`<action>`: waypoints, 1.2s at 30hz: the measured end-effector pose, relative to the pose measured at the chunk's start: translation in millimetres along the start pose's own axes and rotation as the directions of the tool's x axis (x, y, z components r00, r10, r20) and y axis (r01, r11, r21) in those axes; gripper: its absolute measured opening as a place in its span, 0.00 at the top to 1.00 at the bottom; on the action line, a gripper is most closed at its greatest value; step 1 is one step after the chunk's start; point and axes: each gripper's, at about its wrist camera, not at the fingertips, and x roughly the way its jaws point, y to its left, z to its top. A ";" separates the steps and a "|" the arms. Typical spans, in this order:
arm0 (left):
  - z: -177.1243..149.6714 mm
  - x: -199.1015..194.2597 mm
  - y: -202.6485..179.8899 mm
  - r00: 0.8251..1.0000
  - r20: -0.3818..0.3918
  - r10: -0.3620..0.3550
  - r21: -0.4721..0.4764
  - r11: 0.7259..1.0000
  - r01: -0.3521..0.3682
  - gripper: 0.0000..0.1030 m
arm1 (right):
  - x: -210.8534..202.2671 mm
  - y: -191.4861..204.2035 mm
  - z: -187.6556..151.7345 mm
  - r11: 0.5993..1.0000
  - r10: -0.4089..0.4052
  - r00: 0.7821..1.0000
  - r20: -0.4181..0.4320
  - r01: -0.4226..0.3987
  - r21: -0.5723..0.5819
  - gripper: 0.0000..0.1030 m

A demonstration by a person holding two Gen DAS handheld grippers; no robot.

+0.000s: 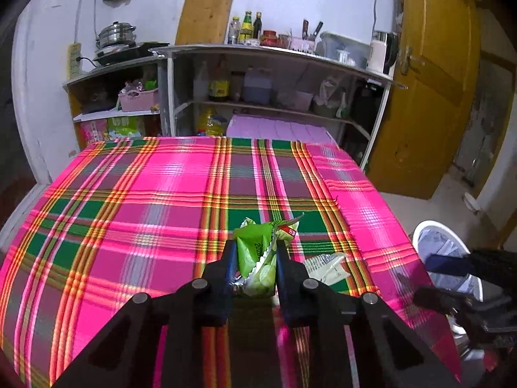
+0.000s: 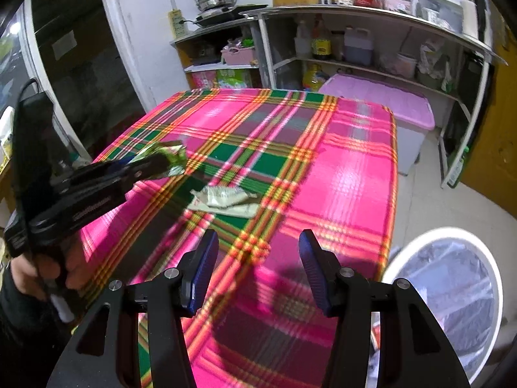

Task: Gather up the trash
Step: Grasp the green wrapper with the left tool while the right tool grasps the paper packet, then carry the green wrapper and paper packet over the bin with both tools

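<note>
Between the left gripper's [image 1: 254, 270] fingers, green wrapper [image 1: 258, 252] lengthwise, pointing forward.

The room was brightly lit from overhead, and pale glare lay on the pink checked tablecloth [image 1: 161, 200] near its far edge. In the right wrist view the cloth [image 2: 339, 168] was smeared by motion blur, worst close to the camera, and soft shadows fell on it there. Both views bent strongly outward, with black corners. The shelves [image 1: 258, 74] behind the table looked hazy.
</note>
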 end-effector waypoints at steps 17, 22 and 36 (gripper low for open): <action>-20.2 -47.0 51.7 0.999 0.034 0.027 -0.112 0.993 -0.023 0.78 | 81.3 6.0 46.3 0.987 0.148 0.983 -0.111 -0.154 -0.049 0.49; -24.3 -48.8 59.6 0.999 0.032 0.035 -0.129 0.991 -0.031 0.78 | 91.2 14.5 43.8 0.972 0.192 0.967 -0.168 -0.211 -0.106 0.49; -30.8 -61.1 60.4 0.999 0.042 0.031 -0.135 0.990 -0.025 0.78 | 79.2 55.1 12.4 0.948 0.130 0.963 -0.235 -0.190 -0.255 0.70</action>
